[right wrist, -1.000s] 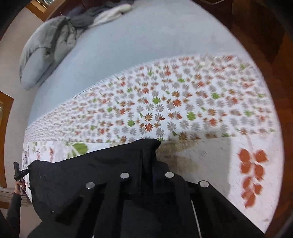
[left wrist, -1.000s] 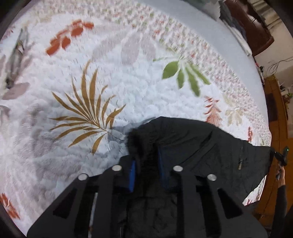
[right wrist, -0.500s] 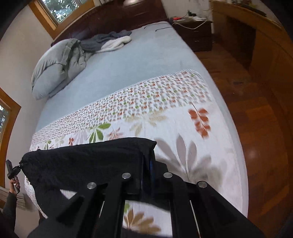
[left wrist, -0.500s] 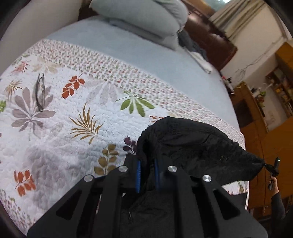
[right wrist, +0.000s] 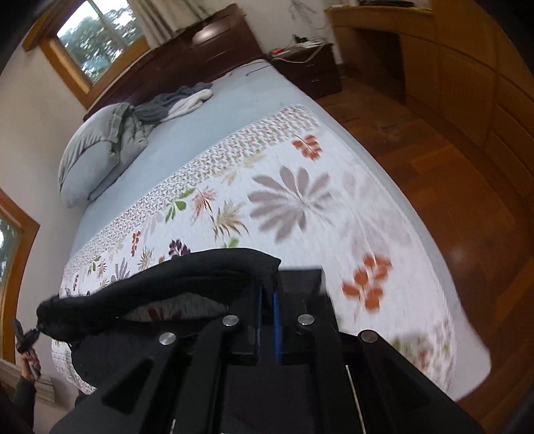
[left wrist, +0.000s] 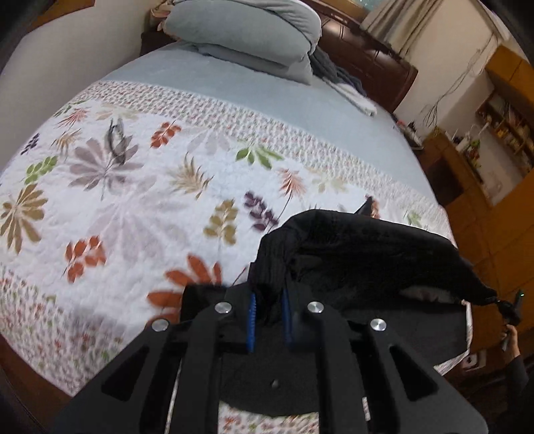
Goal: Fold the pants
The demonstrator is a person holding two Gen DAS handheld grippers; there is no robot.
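The black pants hang stretched between my two grippers, lifted above the floral quilt. My left gripper is shut on one corner of the pants' edge, blue pads pinching the cloth. My right gripper is shut on the other corner of the pants. In the left wrist view the right gripper shows at the far right end of the cloth. In the right wrist view the left gripper shows at the far left end. The lower part of the pants lies below on the quilt.
A grey-blue pillow and a bundle of grey and white clothes lie at the head of the bed by the dark headboard. A pair of glasses lies on the quilt. Wooden floor and cabinets are beside the bed.
Both grippers have risen and pulled back from the bed, lifting the pants' edge off the quilt. The views now take in the whole bed and room.
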